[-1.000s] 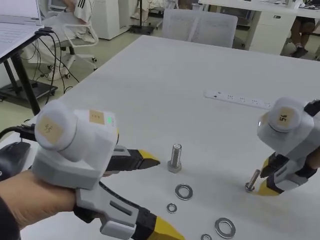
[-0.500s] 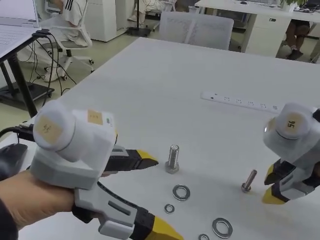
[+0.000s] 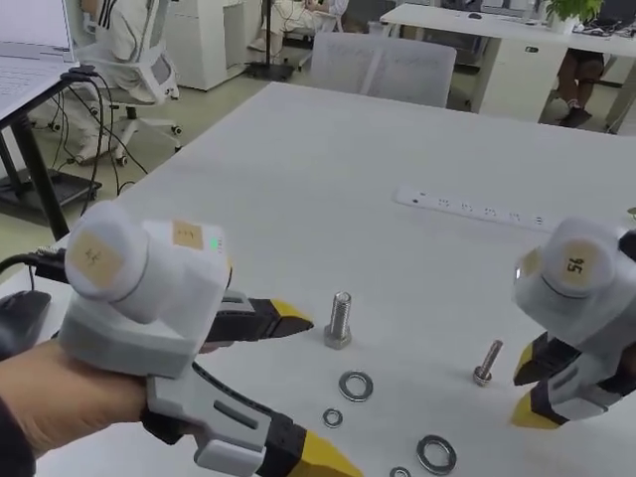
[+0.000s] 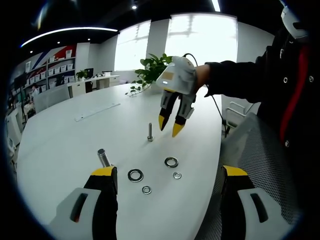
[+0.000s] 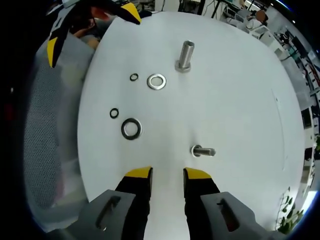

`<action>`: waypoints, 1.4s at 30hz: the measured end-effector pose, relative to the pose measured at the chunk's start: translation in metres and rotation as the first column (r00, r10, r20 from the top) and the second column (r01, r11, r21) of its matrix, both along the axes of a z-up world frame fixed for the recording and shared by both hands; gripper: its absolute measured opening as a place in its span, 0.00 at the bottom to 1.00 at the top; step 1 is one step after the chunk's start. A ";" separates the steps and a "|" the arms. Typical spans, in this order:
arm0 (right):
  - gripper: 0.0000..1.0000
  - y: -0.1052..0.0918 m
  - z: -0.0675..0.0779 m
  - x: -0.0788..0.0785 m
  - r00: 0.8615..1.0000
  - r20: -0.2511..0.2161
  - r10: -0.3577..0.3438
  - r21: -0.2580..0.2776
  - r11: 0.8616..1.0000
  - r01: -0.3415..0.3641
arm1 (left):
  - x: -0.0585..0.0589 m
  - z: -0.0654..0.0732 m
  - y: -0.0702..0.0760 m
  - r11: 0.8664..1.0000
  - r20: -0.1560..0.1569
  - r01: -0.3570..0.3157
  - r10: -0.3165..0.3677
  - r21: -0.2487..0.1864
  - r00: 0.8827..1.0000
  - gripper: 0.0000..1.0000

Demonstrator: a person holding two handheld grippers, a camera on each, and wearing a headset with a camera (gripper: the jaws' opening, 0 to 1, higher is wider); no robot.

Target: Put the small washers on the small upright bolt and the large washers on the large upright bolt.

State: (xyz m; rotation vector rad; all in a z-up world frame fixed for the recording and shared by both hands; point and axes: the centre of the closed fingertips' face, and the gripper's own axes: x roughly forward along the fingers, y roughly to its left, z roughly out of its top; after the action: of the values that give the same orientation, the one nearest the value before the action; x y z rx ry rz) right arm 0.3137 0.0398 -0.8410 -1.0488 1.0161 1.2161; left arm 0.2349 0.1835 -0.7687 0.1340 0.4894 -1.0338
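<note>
The large upright bolt [image 3: 338,320] stands mid-table, with the small upright bolt [image 3: 486,363] to its right. In front of them lie two large washers [image 3: 356,385] [image 3: 435,454] and two small washers [image 3: 333,417] [image 3: 400,473]. My left gripper [image 3: 308,393] is open wide, low at the left, short of the washers. In the left gripper view the large bolt [image 4: 103,157] sits by one jaw and the washers [image 4: 135,175] lie between the jaws. My right gripper [image 3: 529,390] hangs open just right of the small bolt. Its own view looks down on the small bolt [image 5: 202,151], beyond my right gripper [image 5: 167,174].
A white power strip [image 3: 467,209] lies further back on the white table [image 3: 298,169]. A grey chair [image 3: 383,65] stands at the far edge. Left of the table are a laptop desk [image 3: 30,60] and cables. The near table edge runs close to the washers [image 5: 131,128].
My right gripper has drawn back from the small bolt, leaving it standing alone. The left gripper has stayed where it was; the head camera has shifted slightly.
</note>
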 end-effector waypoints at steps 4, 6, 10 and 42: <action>0.26 0.007 0.001 -0.008 1.000 -0.010 0.020 0.009 1.000 -0.020 | 0.000 0.002 0.000 1.000 0.005 0.001 -0.001 0.001 1.000 0.85; 0.26 0.009 0.002 -0.011 0.999 -0.012 0.032 0.008 0.999 -0.032 | 0.000 0.002 0.000 1.000 0.007 0.000 0.000 0.000 1.000 0.85; 0.26 0.014 0.001 -0.018 0.998 -0.016 0.059 0.004 0.998 -0.059 | -0.001 0.004 0.000 1.000 0.010 0.000 0.000 0.000 1.000 0.85; 0.25 0.078 -0.016 -0.070 0.972 -0.080 0.220 0.048 0.975 -0.217 | -0.011 0.004 0.002 1.000 0.018 -0.005 0.005 0.005 1.000 0.84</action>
State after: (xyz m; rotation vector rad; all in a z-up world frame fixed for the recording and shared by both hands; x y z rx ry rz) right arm 0.2442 0.1177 -0.8566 -1.1082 0.9561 1.4648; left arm 0.2235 0.1858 -0.7651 0.1465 0.4758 -1.0254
